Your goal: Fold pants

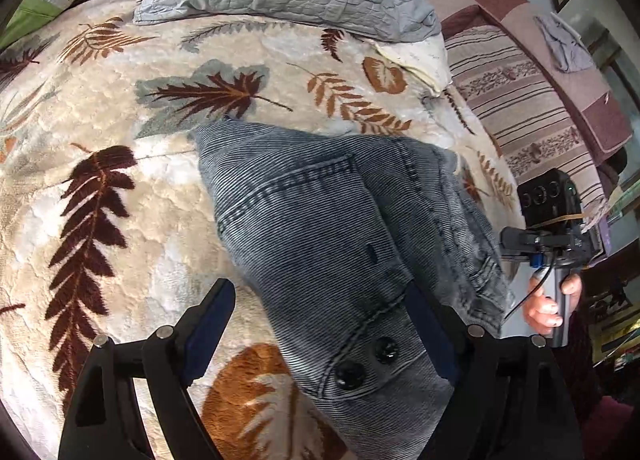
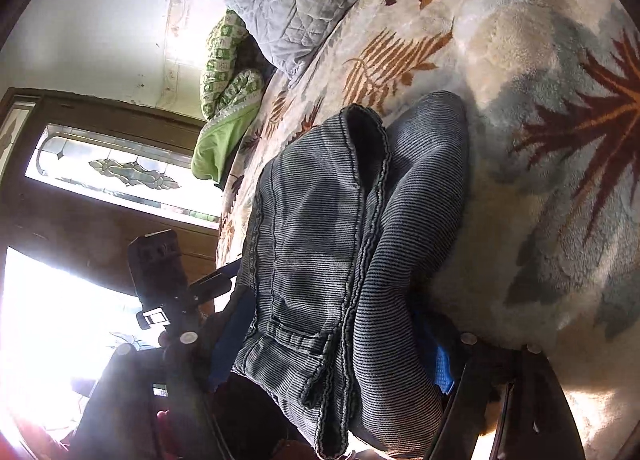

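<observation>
Listing left to right: our left gripper, jaws spread wide over the waistband of the folded blue-grey corduroy pants on the cream leaf-print fleece blanket; our right gripper, jaws spread astride the bundle's edge, pinching nothing. Risk, we judge: the unpinned fold slumps open. Both wrists angle downward.

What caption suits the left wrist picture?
Open left tongs poised over folded grey corduroy pants on a leaf-patterned blanket.
</observation>
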Tool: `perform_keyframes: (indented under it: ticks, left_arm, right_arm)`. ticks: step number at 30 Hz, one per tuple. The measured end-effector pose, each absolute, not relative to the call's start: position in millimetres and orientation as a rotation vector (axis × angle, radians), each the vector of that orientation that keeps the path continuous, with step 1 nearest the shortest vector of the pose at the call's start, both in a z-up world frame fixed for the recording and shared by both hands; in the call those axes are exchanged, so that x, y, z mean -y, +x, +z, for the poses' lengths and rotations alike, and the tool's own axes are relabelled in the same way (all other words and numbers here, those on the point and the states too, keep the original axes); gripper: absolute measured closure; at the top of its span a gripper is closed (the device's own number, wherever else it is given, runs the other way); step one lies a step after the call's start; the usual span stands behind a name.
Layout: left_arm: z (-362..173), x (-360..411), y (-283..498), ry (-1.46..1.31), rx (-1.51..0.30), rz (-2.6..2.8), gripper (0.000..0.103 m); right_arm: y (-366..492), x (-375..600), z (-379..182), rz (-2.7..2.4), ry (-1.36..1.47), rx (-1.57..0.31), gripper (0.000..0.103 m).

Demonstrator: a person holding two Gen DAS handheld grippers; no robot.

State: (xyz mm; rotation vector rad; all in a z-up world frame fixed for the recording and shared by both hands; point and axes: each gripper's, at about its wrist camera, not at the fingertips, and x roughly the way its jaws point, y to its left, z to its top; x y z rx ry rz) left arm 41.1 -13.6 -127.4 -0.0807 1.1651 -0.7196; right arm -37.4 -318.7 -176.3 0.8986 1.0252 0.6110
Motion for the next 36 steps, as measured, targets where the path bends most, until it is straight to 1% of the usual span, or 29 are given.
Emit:
perform_keyframes:
  ticks: [3,12,28,36]
  left_arm:
    - [-136.2,9.9,41.2,-0.084,-1.217,-0.722,0.016]
    - [-131.3,15.2,28.7,-0.107,-1.211,-0.726,0.016]
    - [-104.3,47.1,0.7,0.185,-0.955,-0.529,0.015]
    - [-104.7,61.0,-10.6,0.229,-0.943,-0.560,0.015]
  right_arm:
    - [-37.7,321.1,-178.0,0.606,0.906,-1.020,0.026]
    - [-37.2,315.0,-174.8,0.591,0.859,-1.018,0.026]
    - [-39.1,317.1,-175.1,0.593,0.846,-1.015,0.026]
    - [-39.3,315.5,-174.5,0.591,0.831,-1.009,0.026]
